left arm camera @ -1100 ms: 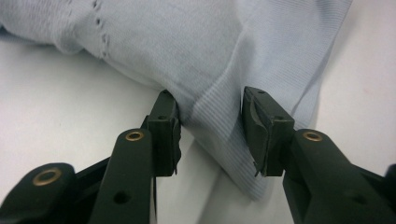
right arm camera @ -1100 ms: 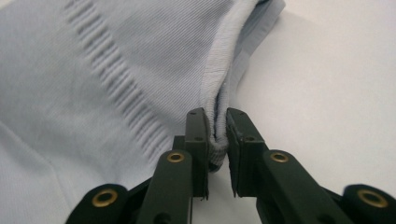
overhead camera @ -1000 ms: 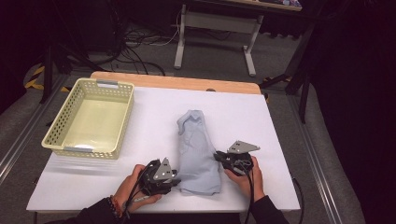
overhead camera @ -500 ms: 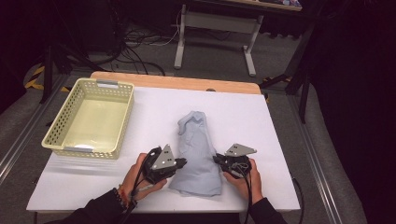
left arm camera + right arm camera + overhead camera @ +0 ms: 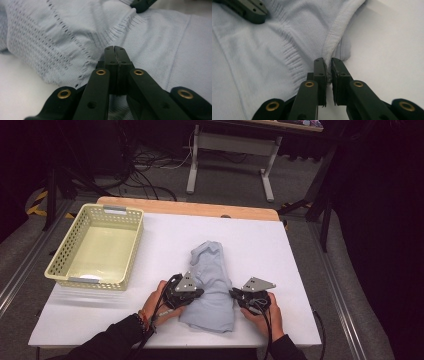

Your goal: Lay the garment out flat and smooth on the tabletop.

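A light blue knit garment (image 5: 210,275) lies folded on the white table (image 5: 285,245), collar end away from me. My left gripper (image 5: 200,293) rests on its near left edge. Its jaws have just been closing and now meet, tips together over the knit (image 5: 62,37), with no cloth showing between them (image 5: 114,47). My right gripper (image 5: 234,294) is at the near right edge, shut on the ribbed hem (image 5: 332,37), which runs in between its pads (image 5: 328,62). Each gripper's view shows the other's black tip across the cloth, the right gripper (image 5: 142,5) and the left gripper (image 5: 249,10).
A pale yellow plastic basket (image 5: 122,211) with nothing in it stands on the table's left side. The table's wooden back edge (image 5: 200,209) lies beyond the garment. Desk legs and cables are on the floor behind.
My left gripper slid right from beside the garment onto its left edge, and its jaws came together. The right gripper and the garment's right side stayed put.
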`<state>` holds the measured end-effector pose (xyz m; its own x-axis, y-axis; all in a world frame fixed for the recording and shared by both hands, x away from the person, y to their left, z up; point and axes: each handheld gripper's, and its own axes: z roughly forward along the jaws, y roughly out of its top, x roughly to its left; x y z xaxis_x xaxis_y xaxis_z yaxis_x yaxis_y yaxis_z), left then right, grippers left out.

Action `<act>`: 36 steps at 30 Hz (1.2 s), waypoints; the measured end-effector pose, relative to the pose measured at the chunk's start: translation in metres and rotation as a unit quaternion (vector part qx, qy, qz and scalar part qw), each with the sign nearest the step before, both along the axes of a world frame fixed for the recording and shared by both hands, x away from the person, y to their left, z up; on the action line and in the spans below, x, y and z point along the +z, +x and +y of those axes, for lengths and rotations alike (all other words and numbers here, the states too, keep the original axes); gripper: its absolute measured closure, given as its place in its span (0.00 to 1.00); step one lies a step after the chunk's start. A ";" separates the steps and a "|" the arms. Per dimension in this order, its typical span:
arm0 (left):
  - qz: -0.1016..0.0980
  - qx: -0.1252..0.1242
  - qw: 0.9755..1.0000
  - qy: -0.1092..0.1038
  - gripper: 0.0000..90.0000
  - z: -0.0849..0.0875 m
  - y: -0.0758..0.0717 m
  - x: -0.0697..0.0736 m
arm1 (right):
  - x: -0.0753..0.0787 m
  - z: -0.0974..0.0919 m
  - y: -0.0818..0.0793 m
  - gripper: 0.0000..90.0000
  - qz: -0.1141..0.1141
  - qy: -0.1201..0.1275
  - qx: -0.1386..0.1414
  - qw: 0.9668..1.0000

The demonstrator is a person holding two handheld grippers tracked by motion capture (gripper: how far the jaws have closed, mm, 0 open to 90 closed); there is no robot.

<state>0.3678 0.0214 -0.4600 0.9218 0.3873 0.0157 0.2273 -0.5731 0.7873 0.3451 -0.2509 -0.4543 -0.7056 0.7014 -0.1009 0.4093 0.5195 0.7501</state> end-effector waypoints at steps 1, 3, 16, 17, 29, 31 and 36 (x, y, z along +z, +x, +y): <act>-0.009 -0.005 1.000 0.012 1.00 0.000 0.000 0.001 | -0.002 -0.001 -0.002 0.90 0.002 0.003 0.000 1.000; -0.012 -0.004 1.000 0.009 1.00 -0.001 -0.001 -0.002 | 0.001 -0.004 0.000 0.85 -0.001 0.014 -0.002 1.000; -0.022 0.005 1.000 0.009 1.00 -0.002 -0.003 -0.004 | 0.035 -0.003 0.001 0.91 -0.034 0.020 0.020 0.999; -0.023 0.005 1.000 0.009 1.00 -0.002 -0.003 -0.004 | 0.033 -0.006 -0.001 0.92 -0.033 0.018 0.015 0.999; -0.026 0.004 1.000 0.014 1.00 -0.003 -0.003 -0.004 | 0.049 -0.008 -0.002 1.00 -0.081 0.085 0.017 0.993; -0.025 0.005 1.000 0.014 1.00 -0.003 -0.004 -0.004 | 0.051 -0.003 0.005 1.00 -0.085 0.082 0.035 0.992; -0.025 0.006 1.000 0.013 1.00 -0.003 -0.004 -0.004 | 0.053 0.030 0.057 1.00 -0.099 0.050 0.080 0.991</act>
<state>0.3640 0.0186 -0.4642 0.9149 0.3973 0.0715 0.1956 -0.5914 0.7823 0.4024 -0.2206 -0.4017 -0.7820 0.5952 -0.1850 0.1664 0.4854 0.8583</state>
